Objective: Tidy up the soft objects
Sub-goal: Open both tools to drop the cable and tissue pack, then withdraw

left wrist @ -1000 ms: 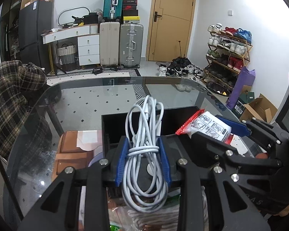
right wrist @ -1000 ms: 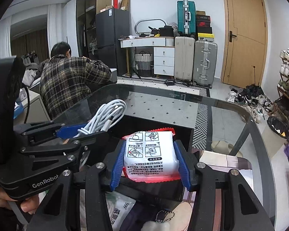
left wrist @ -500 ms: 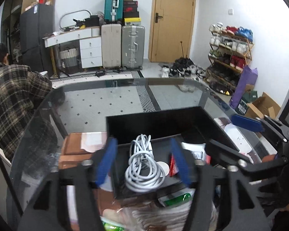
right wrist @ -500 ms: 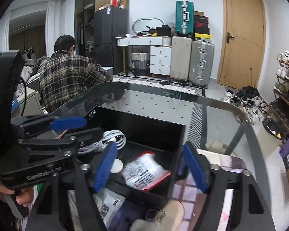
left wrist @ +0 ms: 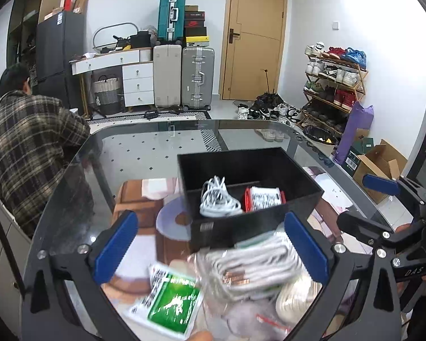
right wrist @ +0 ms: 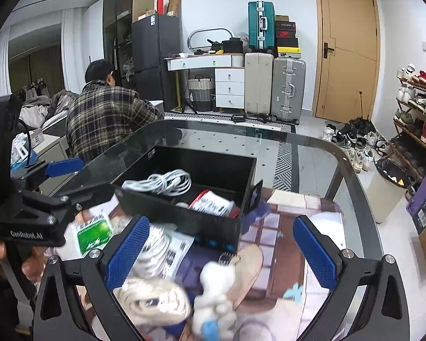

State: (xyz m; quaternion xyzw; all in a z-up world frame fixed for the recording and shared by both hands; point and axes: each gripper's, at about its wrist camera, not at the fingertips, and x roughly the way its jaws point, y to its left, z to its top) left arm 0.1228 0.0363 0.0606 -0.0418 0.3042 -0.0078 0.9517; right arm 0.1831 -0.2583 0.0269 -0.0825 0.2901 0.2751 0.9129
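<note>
A black open box (left wrist: 304, 201) (right wrist: 184, 218) stands on the glass table. Inside it lie a coiled white cable (left wrist: 217, 200) (right wrist: 167, 182) and a red-edged white packet (left wrist: 265, 197) (right wrist: 214, 203). My left gripper (left wrist: 210, 245) is open and empty, above a pile in front of the box: a green-and-white packet (left wrist: 170, 299) (right wrist: 92, 234) and a bagged white cord (left wrist: 252, 267). My right gripper (right wrist: 220, 251) is open and empty, above a cream rope bundle (right wrist: 153, 302) and a small white plush toy (right wrist: 215, 295).
The glass table (left wrist: 144, 153) (right wrist: 312, 153) has a rounded far edge. A person in a plaid shirt (left wrist: 28, 147) (right wrist: 105, 119) sits at its left side. A shoe rack (left wrist: 332, 85) and a cardboard box (left wrist: 377, 162) stand on the right.
Both grippers opened and dropped the cable and the red-edged packet into the black box, then pulled back toward me over the pile.
</note>
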